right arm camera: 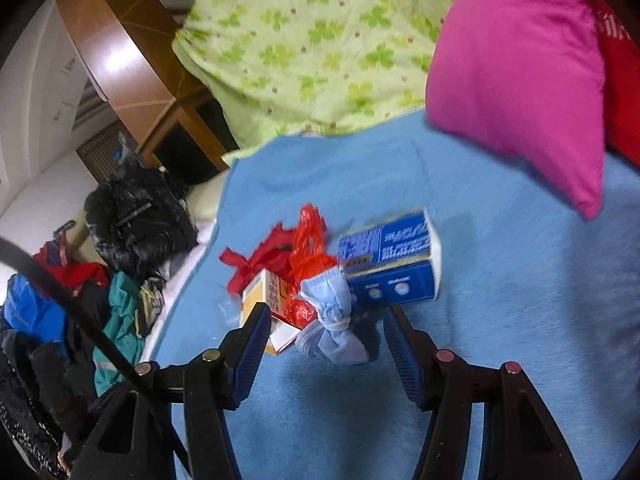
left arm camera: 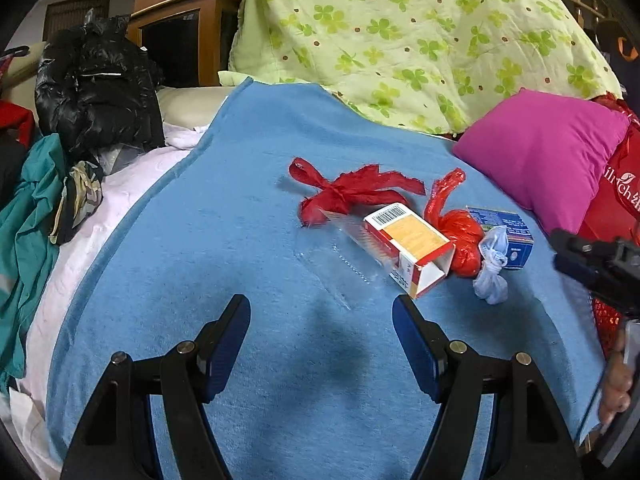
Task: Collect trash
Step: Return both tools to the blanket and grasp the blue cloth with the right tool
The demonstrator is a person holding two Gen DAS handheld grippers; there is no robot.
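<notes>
- Left wrist view: left gripper (left arm camera: 321,320) hovers over the blue blanket (left arm camera: 224,248), fingers spread, nothing between them.
- Trash lies ahead in a cluster: red ribbon (left arm camera: 352,192), clear tray (left arm camera: 340,256), orange box (left arm camera: 412,250), red bag (left arm camera: 460,236), blue box (left arm camera: 508,236), knotted mask (left arm camera: 492,268).
- Right wrist view: right gripper (right arm camera: 326,338) has fingers spread around the mask (right arm camera: 330,320), not clamped.
- Pink pillow (right arm camera: 520,80) sits beyond.
</notes>
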